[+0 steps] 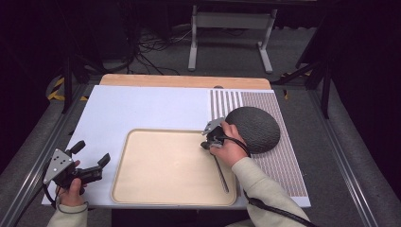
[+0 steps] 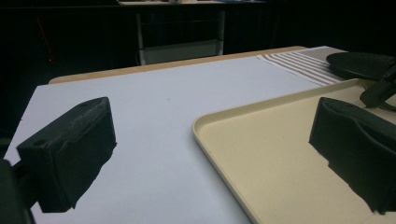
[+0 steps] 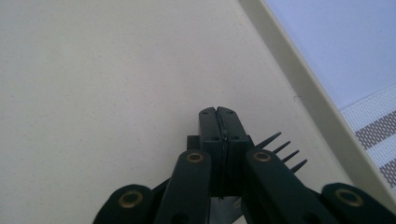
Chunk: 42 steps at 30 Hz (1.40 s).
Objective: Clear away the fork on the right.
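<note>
Lying in the tray [image 1: 156, 170] near its right rim, the fork [image 1: 221, 174] runs lengthwise front-to-back in the high view: handle toward the person, tines toward the far end, under the right gripper [image 1: 209, 137]. In the right gripper view the tines [image 3: 285, 150] poke out just right of the jaws, pointing up and right, roughly toward the tray rim [image 3: 299, 88]. Those jaws are pressed fully together w/ no gap; whether they pinch the fork's neck or just sit on top of it I can't tell, since the metal goes under the linkage.

Key relation: fork is w/ the right hand [image 1: 231, 150], well apart from the left. Left gripper [image 1: 90, 161] hangs off the tray's left edge over the white worktop [image 1: 142, 109], jaws spread wide, nothing between them, aimed across the tray. Dark domed bowl [image 1: 255, 128], upside down, sits on the striped mat [image 1: 283, 161] just beside the right hand, on the far-right side.

Judgement: any fork move is the right hand's job; long axis stays parallel to the right rim, so a lift should clear it.
</note>
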### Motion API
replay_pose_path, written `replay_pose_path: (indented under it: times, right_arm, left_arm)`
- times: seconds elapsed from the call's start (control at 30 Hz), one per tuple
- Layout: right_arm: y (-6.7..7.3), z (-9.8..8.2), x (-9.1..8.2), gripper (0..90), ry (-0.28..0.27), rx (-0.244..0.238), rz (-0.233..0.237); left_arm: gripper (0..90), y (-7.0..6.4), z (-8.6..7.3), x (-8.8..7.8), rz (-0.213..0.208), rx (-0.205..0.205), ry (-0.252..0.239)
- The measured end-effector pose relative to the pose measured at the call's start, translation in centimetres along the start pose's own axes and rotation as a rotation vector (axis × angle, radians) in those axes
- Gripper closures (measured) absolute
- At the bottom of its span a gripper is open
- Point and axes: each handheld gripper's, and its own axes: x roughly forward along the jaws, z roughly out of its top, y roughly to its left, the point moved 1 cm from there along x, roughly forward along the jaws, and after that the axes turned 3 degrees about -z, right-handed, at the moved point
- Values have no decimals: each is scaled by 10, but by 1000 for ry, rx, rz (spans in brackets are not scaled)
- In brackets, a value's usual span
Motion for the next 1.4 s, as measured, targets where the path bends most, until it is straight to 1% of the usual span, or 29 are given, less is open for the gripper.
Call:
replay_pose_path:
  times: [0.13, 0.27, 0.57, 0.8, 1.17, 1.23, 1.27, 1.33, 1.4]
  right_arm:
    - [-3, -3, -2, 900, 1, 4, -18]
    - [-7, -7, -4, 900, 7, 23, -36]
    - [-14, -15, -9, 900, 15, 44, -71]
    - [-18, -21, -13, 900, 18, 56, -80]
    - [-20, -24, -16, 900, 16, 72, -92]
    - [-18, -22, -21, 898, 5, 77, -112]
    - [-18, -22, -21, 898, 5, 77, -112]
    - [-17, -19, -26, 858, -13, 76, -110]
    - [-15, -16, -33, 782, -35, 78, -114]
  left_arm:
    - [10, 0, 0, 0, -1, 3, 2]
    - [10, 0, 0, 0, -1, 3, 3]
    - [10, -1, -1, 1, 0, -1, 2]
    - [10, -1, -1, 2, 0, 2, 3]
    - [10, -2, -2, 1, 0, 0, 10]
    - [10, -1, -2, 1, 1, -1, 9]
    - [10, -1, -2, 1, 1, -2, 9]
    - [10, -1, -2, 1, 1, -3, 8]
    - [10, -1, -2, 1, 0, 2, 6]
